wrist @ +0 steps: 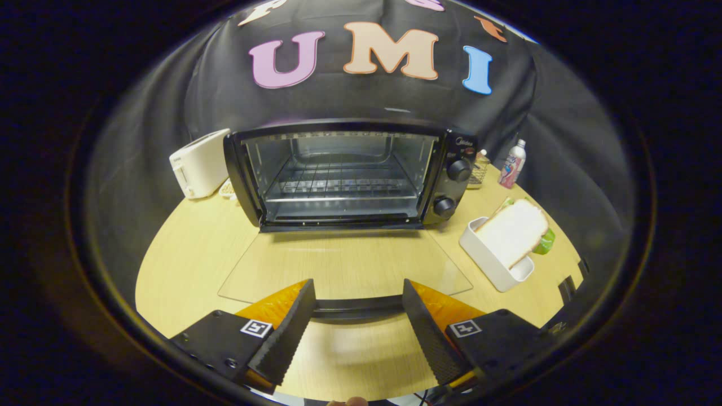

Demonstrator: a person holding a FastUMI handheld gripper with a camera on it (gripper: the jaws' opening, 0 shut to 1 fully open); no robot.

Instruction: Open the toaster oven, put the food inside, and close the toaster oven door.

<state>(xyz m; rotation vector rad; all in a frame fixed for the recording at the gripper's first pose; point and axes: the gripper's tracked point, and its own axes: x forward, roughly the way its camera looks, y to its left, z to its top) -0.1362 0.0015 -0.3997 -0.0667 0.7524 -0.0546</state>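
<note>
Toaster oven (350, 172) open, glass door (344, 265) flat on tabletop (186, 254).
Tool (358, 307) spread, door handle (358, 307) btwn fingers; sandwich (510, 231) in white tray (491, 262) to the right.

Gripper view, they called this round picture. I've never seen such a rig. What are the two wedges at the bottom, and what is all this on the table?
The camera rides on a hand-held gripper and looks forward along its two fingers, which are the wedges. They stand apart, holding nothing, with the handle of the oven's lowered glass door between them. Beyond is the open toaster oven, its rack bare. To its right a sandwich sits in a white tray. A white toaster stands to the oven's left, and a bottle at the back right.
</note>
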